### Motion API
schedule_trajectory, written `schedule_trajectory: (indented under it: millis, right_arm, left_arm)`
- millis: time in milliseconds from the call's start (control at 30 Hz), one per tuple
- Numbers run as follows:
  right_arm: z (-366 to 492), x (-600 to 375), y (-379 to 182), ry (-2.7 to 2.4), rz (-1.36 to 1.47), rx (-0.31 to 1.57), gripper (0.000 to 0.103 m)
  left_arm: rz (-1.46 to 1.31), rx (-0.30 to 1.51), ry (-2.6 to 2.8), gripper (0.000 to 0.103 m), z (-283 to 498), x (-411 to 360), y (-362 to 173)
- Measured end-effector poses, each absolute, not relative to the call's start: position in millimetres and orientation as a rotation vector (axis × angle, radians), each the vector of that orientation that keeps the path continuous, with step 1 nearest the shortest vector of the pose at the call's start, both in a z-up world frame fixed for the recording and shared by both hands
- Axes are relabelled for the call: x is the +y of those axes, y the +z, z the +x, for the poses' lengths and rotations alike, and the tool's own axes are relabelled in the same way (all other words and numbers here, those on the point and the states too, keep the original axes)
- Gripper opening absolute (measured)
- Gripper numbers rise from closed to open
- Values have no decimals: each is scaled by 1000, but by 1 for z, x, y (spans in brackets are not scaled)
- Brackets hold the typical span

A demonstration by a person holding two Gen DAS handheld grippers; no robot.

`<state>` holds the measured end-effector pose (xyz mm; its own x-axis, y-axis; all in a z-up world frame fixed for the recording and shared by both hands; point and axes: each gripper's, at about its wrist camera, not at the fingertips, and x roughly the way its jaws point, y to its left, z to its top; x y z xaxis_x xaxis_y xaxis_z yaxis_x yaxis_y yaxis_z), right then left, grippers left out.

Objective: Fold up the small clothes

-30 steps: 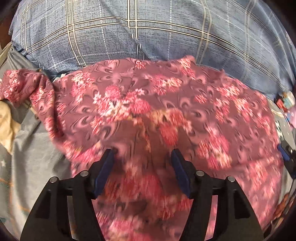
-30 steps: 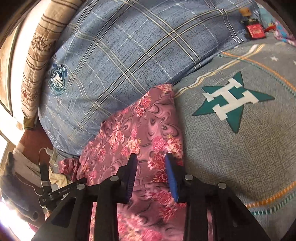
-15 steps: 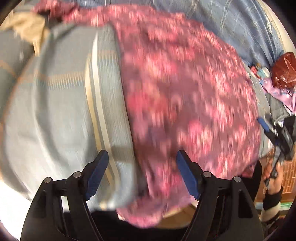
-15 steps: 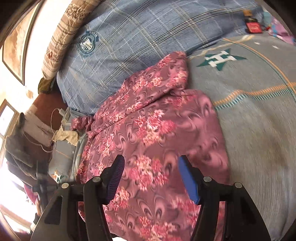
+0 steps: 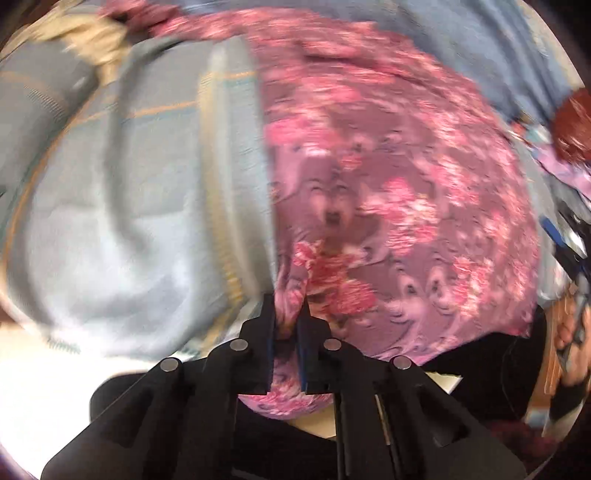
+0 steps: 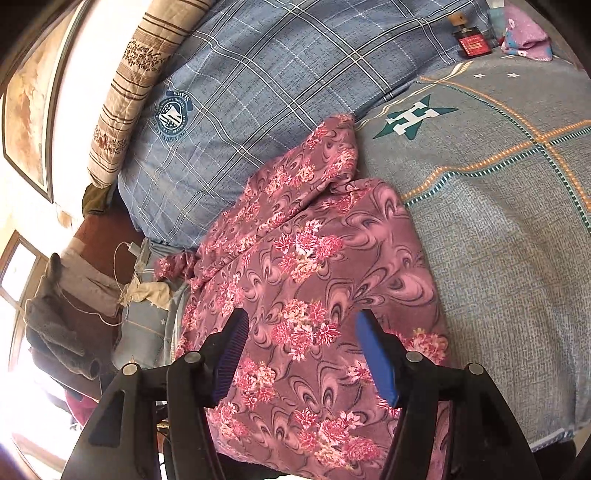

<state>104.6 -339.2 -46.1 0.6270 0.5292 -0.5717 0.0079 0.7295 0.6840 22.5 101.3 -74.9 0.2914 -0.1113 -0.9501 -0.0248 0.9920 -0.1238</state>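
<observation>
A pink floral garment (image 6: 314, 280) lies spread on the grey bedspread (image 6: 498, 229), reaching from the plaid pillow to the bed's near edge. In the left wrist view the garment (image 5: 388, 192) is blurred, and my left gripper (image 5: 287, 317) is shut on its near left edge by the bed edge. My right gripper (image 6: 301, 354) is open just above the garment's near part, with a finger on each side of a flower patch and nothing held. The right gripper also shows at the right edge of the left wrist view (image 5: 561, 243).
A blue plaid pillow (image 6: 280, 81) and a striped beige pillow (image 6: 136, 70) lie at the head of the bed. A red box (image 6: 472, 40) and a purple cloth (image 6: 524, 33) sit at the far right. Cables and clothes (image 6: 74, 288) lie off the bed's left side.
My left gripper moved to the garment's near left edge and shut on it. My right gripper opened wide and drew back toward the near edge of the bed.
</observation>
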Motion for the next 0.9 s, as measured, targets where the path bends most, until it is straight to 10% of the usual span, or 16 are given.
schedule_trajectory:
  millis: [267,400,900]
  right_arm:
    - [105,-355,-46,262,693,854,67]
    - [109,-358,-49,229,655,859,68]
    - [121,-342,-61,197,562,879,68]
  left_arm:
    - [-167,1227,-167,9,-4,103,-40]
    - [-164,1086,-209,60,12,96,-7]
    - [-236,1122,-231,66,89,84,-56]
